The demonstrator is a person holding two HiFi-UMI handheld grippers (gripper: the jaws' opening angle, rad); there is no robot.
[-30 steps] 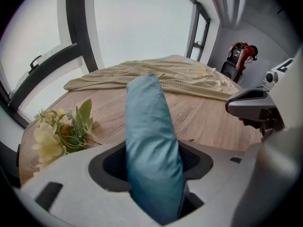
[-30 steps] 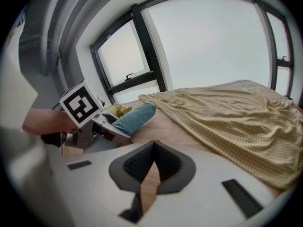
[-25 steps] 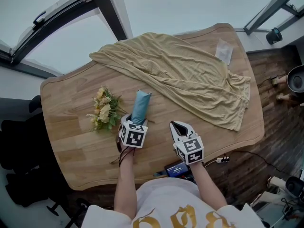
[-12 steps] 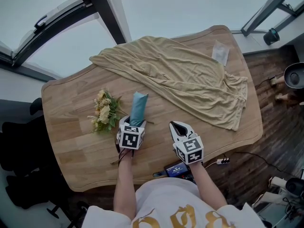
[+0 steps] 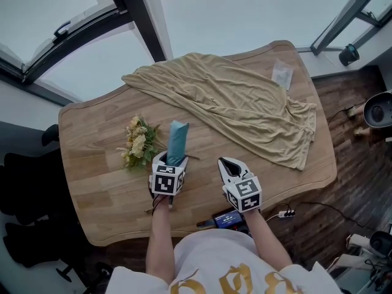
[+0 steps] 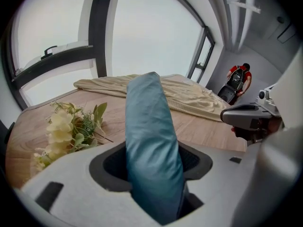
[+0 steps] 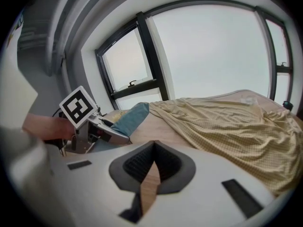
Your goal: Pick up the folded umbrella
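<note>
Wooden table [image 5: 98,201], beige cloth [image 5: 239,106] draped across it, yellow flower bunch [image 5: 138,143], clear packet [image 5: 282,75]

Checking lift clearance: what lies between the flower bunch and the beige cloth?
The folded umbrella, held in the left gripper; the head view shows it.

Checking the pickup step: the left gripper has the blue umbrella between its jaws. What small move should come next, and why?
Probably raise the left gripper straight up a little: its jaws clamp the umbrella, which tilts up beside the flowers but looks close to the table. The right gripper is shut and empty.
</note>
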